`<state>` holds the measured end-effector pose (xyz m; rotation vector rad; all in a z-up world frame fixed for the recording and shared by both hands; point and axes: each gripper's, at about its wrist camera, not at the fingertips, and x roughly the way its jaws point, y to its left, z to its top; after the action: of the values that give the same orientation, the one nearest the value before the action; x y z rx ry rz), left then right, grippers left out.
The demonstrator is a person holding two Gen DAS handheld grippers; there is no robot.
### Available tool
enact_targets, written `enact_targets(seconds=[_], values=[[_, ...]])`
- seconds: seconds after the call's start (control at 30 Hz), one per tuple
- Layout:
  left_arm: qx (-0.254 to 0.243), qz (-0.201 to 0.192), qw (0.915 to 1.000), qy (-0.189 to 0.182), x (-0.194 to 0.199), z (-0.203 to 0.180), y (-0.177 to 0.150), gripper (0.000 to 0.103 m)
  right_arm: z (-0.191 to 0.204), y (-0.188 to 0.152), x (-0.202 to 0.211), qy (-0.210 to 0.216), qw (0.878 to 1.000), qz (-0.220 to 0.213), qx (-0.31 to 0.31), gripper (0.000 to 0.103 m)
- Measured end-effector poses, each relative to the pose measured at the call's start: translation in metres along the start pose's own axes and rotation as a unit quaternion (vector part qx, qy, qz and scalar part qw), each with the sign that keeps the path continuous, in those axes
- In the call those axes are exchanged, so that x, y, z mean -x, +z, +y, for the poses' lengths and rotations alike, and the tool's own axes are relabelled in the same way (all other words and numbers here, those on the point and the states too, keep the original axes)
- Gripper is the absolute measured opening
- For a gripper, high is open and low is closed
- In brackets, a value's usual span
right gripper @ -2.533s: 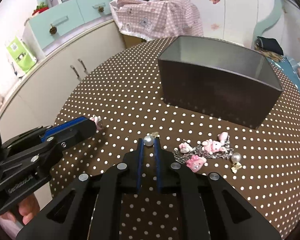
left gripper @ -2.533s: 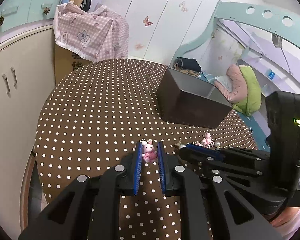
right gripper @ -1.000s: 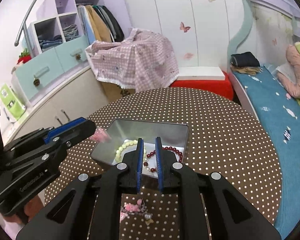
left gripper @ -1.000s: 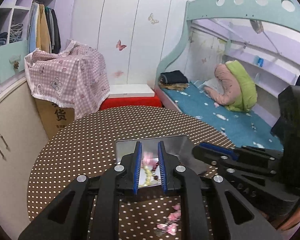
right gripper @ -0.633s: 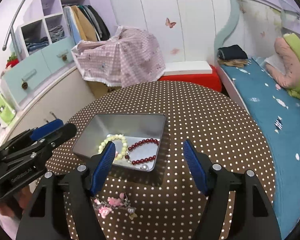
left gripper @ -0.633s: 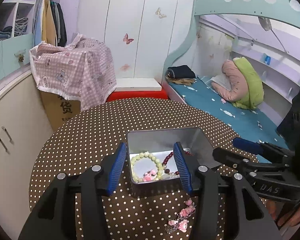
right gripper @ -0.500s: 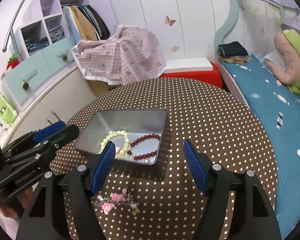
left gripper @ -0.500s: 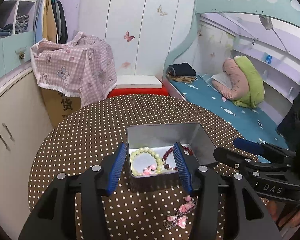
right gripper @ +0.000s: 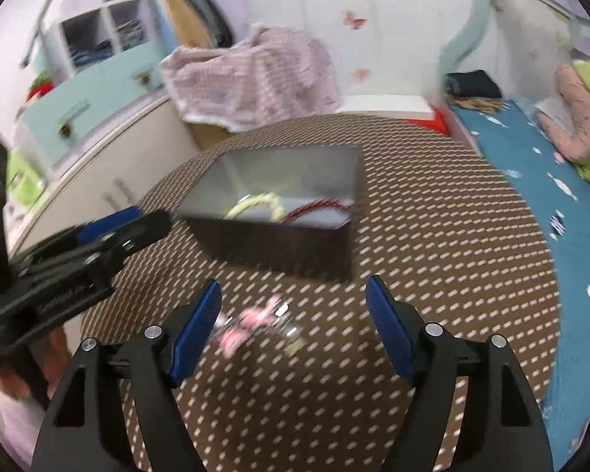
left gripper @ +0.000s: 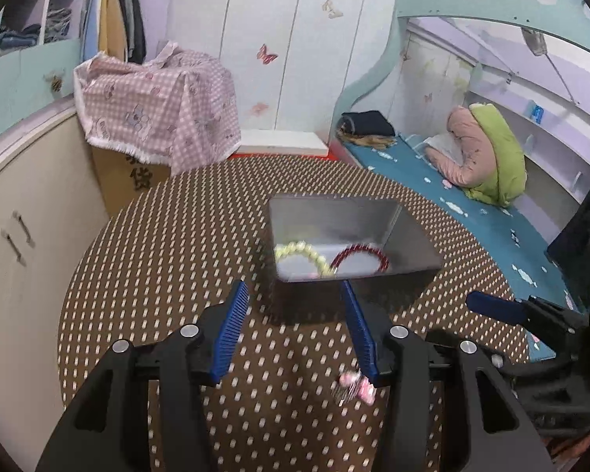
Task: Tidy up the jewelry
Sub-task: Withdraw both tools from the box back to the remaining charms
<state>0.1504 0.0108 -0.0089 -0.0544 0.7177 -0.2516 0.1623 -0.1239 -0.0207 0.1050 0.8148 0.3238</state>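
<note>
A dark metal tin (left gripper: 409,236) (right gripper: 279,244) stands on the brown dotted table. Inside lie a pale green bead bracelet (left gripper: 303,253) (right gripper: 261,202) and a dark red bead bracelet (left gripper: 360,255) (right gripper: 318,206). A small heap of pink charms on a chain (left gripper: 354,387) (right gripper: 251,322) lies on the table in front of the tin. My left gripper (left gripper: 295,328) is open and empty, short of the tin; the charms lie by its right finger. My right gripper (right gripper: 295,326) is open and empty above the charms. Both views are blurred.
The round table (left gripper: 177,244) fills the middle. A cream cabinet (left gripper: 15,236) stands at the left, a box under a pink checked cloth (left gripper: 157,106) behind the table, and a bed with blue bedding (left gripper: 472,212) at the right.
Both grippers opened over the tin, dropping the pink bunny charm and the pearl piece inside. Since then both have drawn back and lowered toward the charms on the table.
</note>
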Motion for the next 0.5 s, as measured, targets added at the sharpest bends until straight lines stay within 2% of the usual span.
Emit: enact_targets(seconds=[0.23, 0.4, 0.5], values=[[0.008, 0.025, 0.9994, 0.021, 0.011, 0.015, -0.036, 0.048, 0.034, -0.030, -0.017, 0.039, 0.998, 0.032, 0.039, 0.072], [0.017, 0.040, 0.9987, 0.026, 0.015, 0.025, -0.050, 0.048, 0.041, -0.037, -0.036, 0.046, 0.997, 0.056, 0.035, 0.055], [0.023, 0.049, 0.9983, 0.019, 0.016, 0.027, -0.056, 0.048, 0.046, -0.037, -0.040, 0.033, 0.997, 0.053, 0.052, 0.054]])
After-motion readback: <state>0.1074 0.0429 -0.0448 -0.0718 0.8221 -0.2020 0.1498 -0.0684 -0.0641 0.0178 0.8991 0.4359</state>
